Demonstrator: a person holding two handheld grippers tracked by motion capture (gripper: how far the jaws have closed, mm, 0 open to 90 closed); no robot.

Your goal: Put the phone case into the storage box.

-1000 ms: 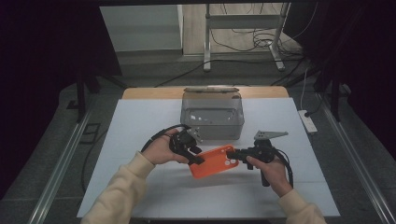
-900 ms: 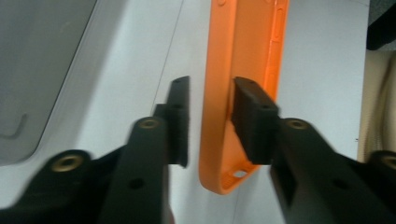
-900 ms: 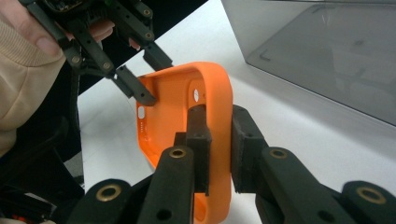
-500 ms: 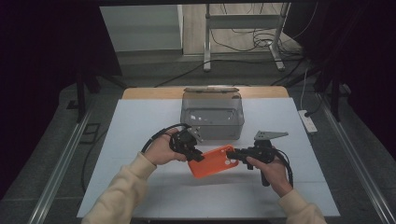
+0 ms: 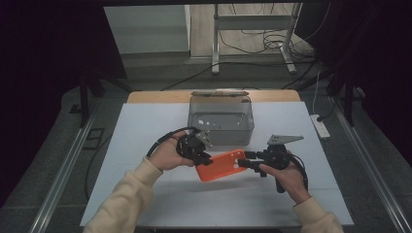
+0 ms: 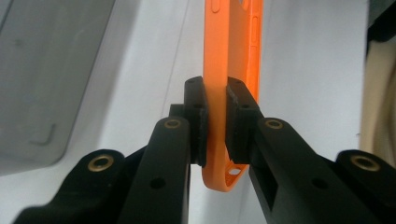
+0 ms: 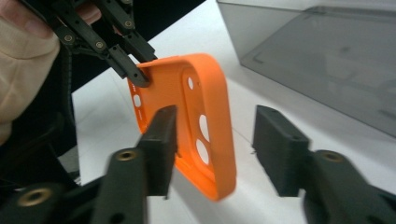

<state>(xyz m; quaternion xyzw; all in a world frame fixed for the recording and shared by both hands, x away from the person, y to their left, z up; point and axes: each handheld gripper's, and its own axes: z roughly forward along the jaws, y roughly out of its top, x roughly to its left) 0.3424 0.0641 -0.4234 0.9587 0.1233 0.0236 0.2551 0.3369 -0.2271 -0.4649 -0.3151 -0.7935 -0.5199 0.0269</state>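
Note:
An orange phone case hangs above the white table between both hands. My left gripper is shut on its left end. In the left gripper view the pads pinch the case's thin rim edge-on. My right gripper is open; its jaws have just been opening. In the right gripper view the case's camera-hole end stands between the spread jaws of the right gripper; the far pad stands well clear of it. The left gripper's fingertips clamp the opposite end.
A grey see-through box stands on the table just behind the hands. A power strip lies off the table's right edge. Cables and a metal stand's legs are on the floor beyond.
The right gripper's jaws have spread apart off the case's end. The case stays in the left gripper at about the same spot. Both hands have hardly moved.

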